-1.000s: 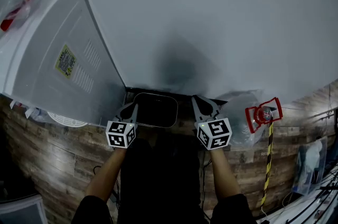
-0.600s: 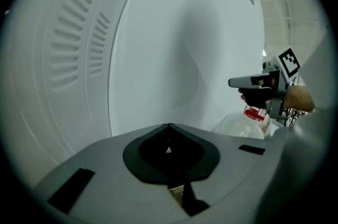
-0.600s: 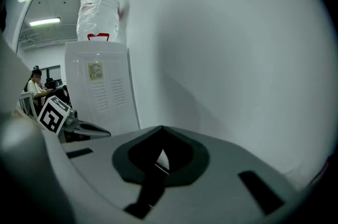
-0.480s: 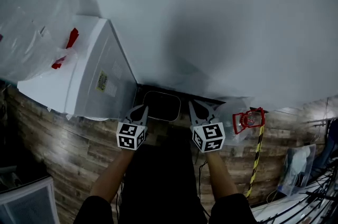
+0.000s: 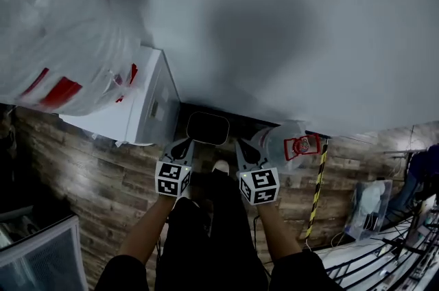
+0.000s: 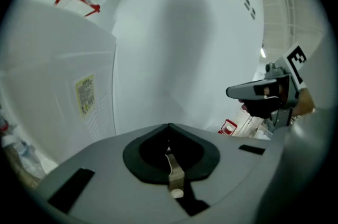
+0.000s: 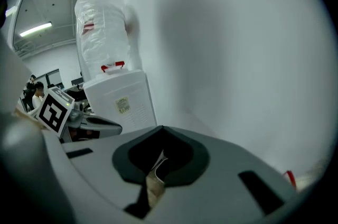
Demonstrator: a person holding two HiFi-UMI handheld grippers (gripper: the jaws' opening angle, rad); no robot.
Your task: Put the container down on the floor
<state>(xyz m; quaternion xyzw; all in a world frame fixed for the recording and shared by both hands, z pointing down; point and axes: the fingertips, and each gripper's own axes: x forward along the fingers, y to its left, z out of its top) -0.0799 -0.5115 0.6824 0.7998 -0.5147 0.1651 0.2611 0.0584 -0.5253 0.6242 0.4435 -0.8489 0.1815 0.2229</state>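
The container [image 5: 207,128] is a dark bin with rounded corners, standing on the wood-pattern floor against the foot of the white wall. In the head view my left gripper [image 5: 180,145] and right gripper [image 5: 245,149] hang side by side just short of it, one toward each end, and neither touches it. Both point at the wall. In the left gripper view the left gripper [image 6: 169,127] has its jaws shut to a point with nothing between them. The right gripper [image 7: 161,129] looks the same in its own view. Neither gripper view shows the container.
A white water dispenser [image 5: 140,111] with a plastic-wrapped bottle [image 5: 62,49] on top stands left of the container. A clear jug with a red handle [image 5: 293,145] and a yellow-black striped pole [image 5: 314,197] are to its right. A white shoe [image 5: 221,167] shows between the grippers.
Both grippers have lifted up and away from the container, which now looks smaller and farther below. The head view has risen too, bringing the wrapped bottle into the picture.
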